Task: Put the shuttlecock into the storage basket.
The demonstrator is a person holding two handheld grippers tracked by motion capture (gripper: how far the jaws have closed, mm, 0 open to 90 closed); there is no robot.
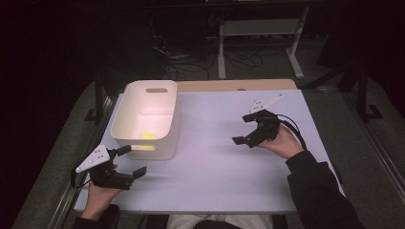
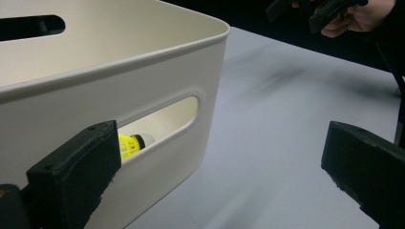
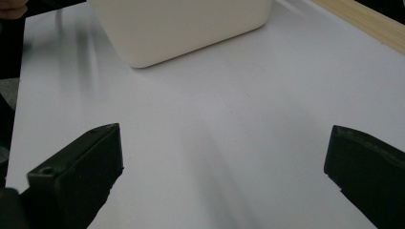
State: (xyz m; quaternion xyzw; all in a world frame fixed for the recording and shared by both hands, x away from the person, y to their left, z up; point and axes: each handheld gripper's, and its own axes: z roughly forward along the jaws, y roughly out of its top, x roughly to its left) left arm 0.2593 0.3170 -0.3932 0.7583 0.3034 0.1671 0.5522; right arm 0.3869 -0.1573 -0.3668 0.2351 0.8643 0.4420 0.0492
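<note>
A dim lab or test room: a white table, loose cables on grey floor, a desk frame behind

You have two hand-held grippers on the job: the left hand-held gripper and the right hand-held gripper, each with two black jaws standing wide apart and nothing between them. You have one bench, covered by one pale sheet. On it stands one white bin, with two slot handles, one in the near wall and one in the far wall. Inside the bin lies one yellow shuttlecock, seen through the near slot. Your two hands each hold one tool.
</note>
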